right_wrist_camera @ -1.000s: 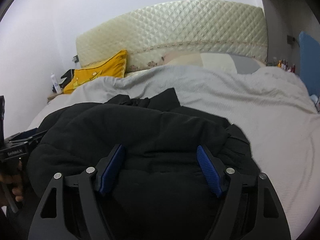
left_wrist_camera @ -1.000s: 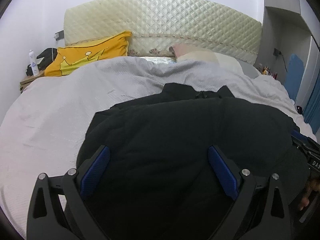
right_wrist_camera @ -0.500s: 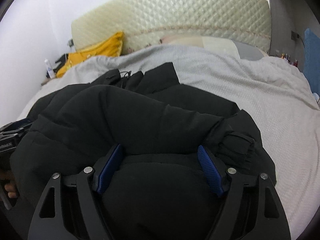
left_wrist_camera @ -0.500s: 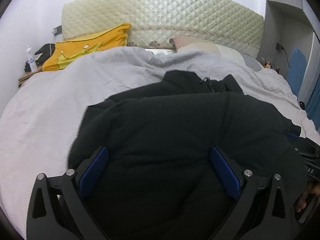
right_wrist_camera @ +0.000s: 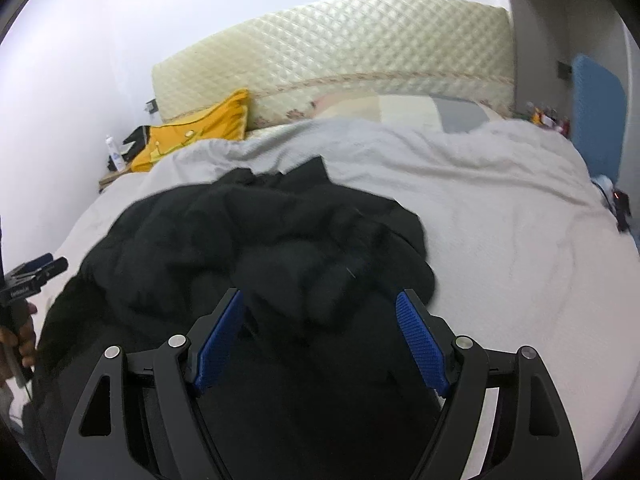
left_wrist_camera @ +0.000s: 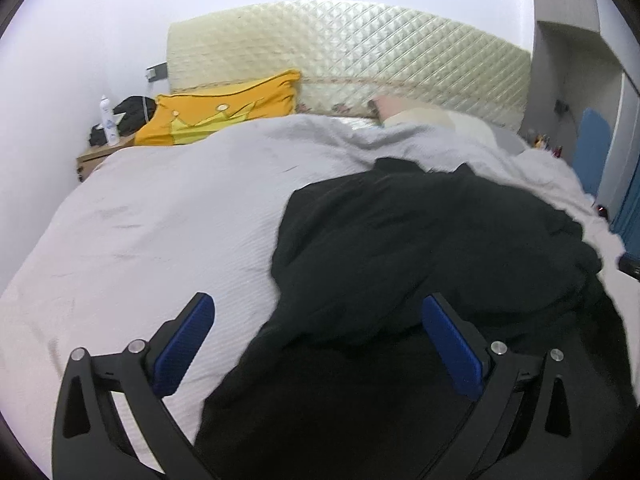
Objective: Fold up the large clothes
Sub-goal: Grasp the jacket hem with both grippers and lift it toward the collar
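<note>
On pale grey quilted bed cover (left_wrist_camera: 168, 216): bulky black padded jacket (left_wrist_camera: 420, 240) heaped, 12 to 3 o'clock of left claw (left_wrist_camera: 316, 344). Left claw spread wide, gripping nothing. Right claw (right_wrist_camera: 320, 336) likewise wide, empty, above jacket. Yellow crown-print pillow (left_wrist_camera: 224, 112) at 11 o'clock.

A home bedroom: a quilted headboard (left_wrist_camera: 352, 52), yellow pillow (left_wrist_camera: 224, 110) and grey bedcover (left_wrist_camera: 168, 216).

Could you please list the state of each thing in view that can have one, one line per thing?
Black padded jacket: bunched and rumpled on the bed, not folded flat.
Light grey bedspread: spread over the bed, lightly creased.
Yellow crown-print pillow: propped against the headboard.
Left claw: open, nothing gripped.
Right claw: open over the jacket, nothing gripped.
</note>
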Available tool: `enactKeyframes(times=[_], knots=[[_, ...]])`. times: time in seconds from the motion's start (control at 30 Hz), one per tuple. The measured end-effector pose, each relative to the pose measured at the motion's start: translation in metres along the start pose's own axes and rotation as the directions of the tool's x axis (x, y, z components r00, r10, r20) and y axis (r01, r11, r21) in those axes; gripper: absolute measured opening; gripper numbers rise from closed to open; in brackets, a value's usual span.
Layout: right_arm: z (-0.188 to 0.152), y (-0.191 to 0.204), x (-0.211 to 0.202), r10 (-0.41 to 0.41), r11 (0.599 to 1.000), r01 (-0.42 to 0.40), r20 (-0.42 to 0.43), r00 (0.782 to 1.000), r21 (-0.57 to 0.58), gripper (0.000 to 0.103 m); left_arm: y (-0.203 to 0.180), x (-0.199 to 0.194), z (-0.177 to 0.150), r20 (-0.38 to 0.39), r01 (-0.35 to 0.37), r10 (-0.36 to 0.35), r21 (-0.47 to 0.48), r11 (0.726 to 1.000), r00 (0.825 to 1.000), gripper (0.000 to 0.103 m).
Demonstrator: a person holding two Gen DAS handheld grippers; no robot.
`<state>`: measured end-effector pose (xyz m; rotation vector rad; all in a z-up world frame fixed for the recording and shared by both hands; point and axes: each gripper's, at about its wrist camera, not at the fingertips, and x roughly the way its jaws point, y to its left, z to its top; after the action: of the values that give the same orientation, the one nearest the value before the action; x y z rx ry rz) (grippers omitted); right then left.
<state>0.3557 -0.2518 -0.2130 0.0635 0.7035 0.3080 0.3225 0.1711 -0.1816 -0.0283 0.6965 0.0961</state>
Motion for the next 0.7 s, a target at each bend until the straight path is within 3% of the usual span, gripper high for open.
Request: enactKeyframes(times=[0.23,0.47,0.7], knots=[[-0.033,-0.021,0.026,-0.079,0.997,0.076,-0.134,0.988,-0.025,0.082,0.003,0.037,-0.023,-0.076,-0.092,0.1,0.103,0.99,0.992,0.103],[-0.052,-0.044,0.068,-0.149,0.988,0.156,-0.214,0.965,0.015,0.081,0.01,0.053,-0.023,-0.083,-0.131,0.133,0.026,0.991,0.988,0.103],[-0.033,-0.054,0.061,-0.154,0.978,0.161,-0.067,0.986,0.13,0.081,0.026,0.053,-0.012,-0.025,-0.137,0.135,-0.107,0.985,0.99,0.103]])
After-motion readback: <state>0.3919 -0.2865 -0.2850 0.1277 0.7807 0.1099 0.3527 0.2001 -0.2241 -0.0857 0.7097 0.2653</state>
